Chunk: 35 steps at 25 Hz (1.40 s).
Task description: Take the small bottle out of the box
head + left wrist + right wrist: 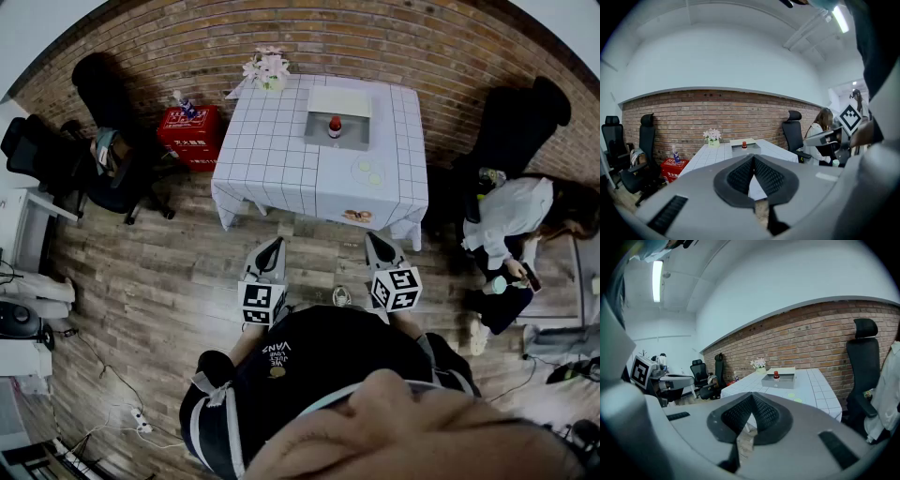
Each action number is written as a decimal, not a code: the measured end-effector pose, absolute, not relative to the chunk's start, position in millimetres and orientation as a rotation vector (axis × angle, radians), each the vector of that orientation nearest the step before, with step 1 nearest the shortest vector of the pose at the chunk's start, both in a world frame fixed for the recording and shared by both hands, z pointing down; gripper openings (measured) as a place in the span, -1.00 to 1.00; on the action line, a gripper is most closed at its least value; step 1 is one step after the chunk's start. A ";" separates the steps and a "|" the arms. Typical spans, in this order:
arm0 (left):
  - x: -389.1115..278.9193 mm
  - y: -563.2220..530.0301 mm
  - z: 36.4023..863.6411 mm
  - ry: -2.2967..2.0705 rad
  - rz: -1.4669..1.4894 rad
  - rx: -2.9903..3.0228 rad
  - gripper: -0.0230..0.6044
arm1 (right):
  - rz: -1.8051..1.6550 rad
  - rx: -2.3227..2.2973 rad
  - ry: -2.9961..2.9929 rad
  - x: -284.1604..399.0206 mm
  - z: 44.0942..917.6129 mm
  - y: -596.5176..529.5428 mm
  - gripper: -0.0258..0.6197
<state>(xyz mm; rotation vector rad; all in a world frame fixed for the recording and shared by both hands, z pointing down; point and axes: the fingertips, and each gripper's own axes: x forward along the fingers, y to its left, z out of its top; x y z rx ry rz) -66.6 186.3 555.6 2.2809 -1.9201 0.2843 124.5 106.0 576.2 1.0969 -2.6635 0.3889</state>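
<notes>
Fingers of the left gripper are pressed together with nothing between them. Same on the right gripper — both empty, held close to the person's body and well apart from the table.

Small red bottle stands upright inside the shallow grey open-top box, near its middle. Box sits toward the far side of the white grid-pattern cloth-covered table.

Status, as I read it: nothing done yet. Left to do — walk up, open one set of fingers, reach over the box wall, close on the bottle, lift it clear.

Also on the table: a small pot of white flowers at the far left corner, and two pale green round discs near the right front.

Room: wood-plank floor, red brick wall behind the table. Red crate on the floor to the table's left, black office chairs beyond it. A seated person in a white top is at the right.
</notes>
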 end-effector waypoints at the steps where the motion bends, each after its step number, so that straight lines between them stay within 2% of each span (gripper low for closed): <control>1: -66.2 184.1 555.6 -1.922 0.284 2.278 -0.89 | 0.389 1.095 -2.663 125.1 576.3 103.5 -0.92; 27: -36.9 71.6 574.3 -2.045 0.197 2.092 -0.89 | 0.498 0.980 -2.690 160.2 599.8 -27.2 -0.91; 35: -52.4 25.8 571.9 -2.003 0.187 2.142 -0.89 | 0.525 1.004 -2.680 141.2 601.9 -60.3 -0.91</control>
